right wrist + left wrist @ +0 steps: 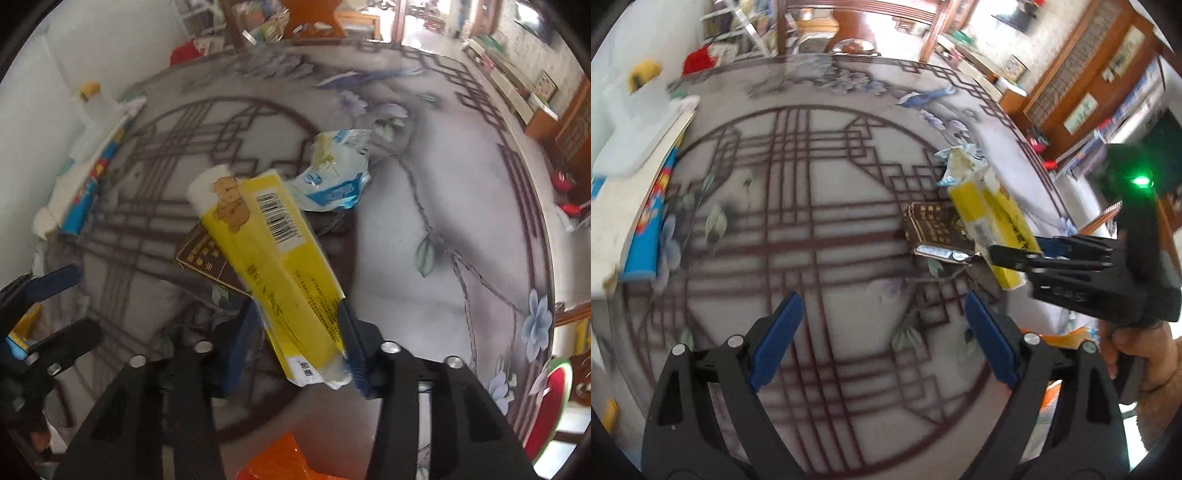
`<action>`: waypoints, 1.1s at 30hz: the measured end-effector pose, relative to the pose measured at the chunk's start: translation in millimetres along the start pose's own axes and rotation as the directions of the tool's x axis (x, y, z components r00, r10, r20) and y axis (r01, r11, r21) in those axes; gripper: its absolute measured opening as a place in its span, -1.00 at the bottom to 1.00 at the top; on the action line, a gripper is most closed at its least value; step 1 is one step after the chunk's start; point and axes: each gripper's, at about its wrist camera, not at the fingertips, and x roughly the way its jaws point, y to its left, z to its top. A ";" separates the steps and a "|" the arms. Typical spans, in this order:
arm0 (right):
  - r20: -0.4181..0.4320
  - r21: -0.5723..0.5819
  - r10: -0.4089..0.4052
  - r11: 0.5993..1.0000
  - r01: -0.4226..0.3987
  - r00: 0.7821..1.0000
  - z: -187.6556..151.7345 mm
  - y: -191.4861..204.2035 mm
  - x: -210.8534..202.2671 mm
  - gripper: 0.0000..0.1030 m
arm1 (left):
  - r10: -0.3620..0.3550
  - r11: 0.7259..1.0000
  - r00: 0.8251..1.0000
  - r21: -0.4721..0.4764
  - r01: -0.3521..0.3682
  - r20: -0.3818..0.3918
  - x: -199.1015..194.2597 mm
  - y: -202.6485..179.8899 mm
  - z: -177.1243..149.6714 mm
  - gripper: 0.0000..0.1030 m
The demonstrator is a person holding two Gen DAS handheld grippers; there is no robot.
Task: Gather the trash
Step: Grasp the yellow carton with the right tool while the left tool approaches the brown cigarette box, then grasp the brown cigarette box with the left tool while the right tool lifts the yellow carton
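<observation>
While my right gripper (295,332) pinches the yellow wrapper (280,266) at its near end (long axis running away), my left gripper (882,332) hangs wide, empty, beside the brown packet (934,229) on the table (812,177).

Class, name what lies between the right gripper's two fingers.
The yellow packet, its near end squeezed between the right gripper's blue fingers, seen in the right wrist view.
</observation>
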 end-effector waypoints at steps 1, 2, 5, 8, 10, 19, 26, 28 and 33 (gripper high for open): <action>0.010 0.019 0.027 0.999 -0.027 1.000 -2.0 -4.2 -5.8 -0.52 | 0.000 0.999 1.000 0.037 0.000 -0.002 4.7 -2.7 5.1 0.69; 0.029 0.049 0.058 0.997 -0.059 0.998 -6.0 -11.7 -15.1 -0.73 | 0.000 0.998 1.000 0.066 0.000 -0.003 8.1 -4.8 9.0 0.69; 0.071 0.112 0.083 0.990 -0.090 0.994 -17.6 -27.8 -40.1 -0.73 | 0.000 0.976 1.000 0.216 -0.001 0.001 22.2 -19.5 25.2 0.69; 0.103 0.161 0.101 0.980 -0.117 0.989 -33.4 -44.9 -62.7 -0.73 | -0.018 0.923 1.000 0.384 0.022 -0.013 38.4 -41.3 41.2 0.69; 0.116 0.192 0.115 0.972 -0.136 0.987 -43.5 -51.8 -72.3 -0.73 | -0.032 0.883 0.998 0.467 0.050 -0.046 51.1 -54.3 48.8 0.69; 0.047 0.327 0.107 0.938 -0.116 0.993 -79.7 -75.5 -68.6 -0.23 | 0.031 0.729 0.986 0.678 0.090 -0.163 98.3 -96.8 51.1 0.65; 0.066 0.355 0.081 0.930 -0.099 0.995 -75.3 -83.6 -73.5 0.33 | 0.024 0.756 0.982 0.646 0.104 -0.185 99.3 -100.3 40.2 0.28; 0.054 0.354 0.091 0.929 -0.104 0.994 -72.4 -81.8 -68.8 0.36 | 0.007 0.784 0.982 0.611 0.112 -0.188 94.1 -97.8 39.1 0.13; 0.033 0.376 0.147 0.915 -0.149 0.989 -70.2 -74.5 -52.8 0.40 | -0.039 0.856 0.987 0.505 0.112 -0.153 75.9 -87.4 34.2 0.02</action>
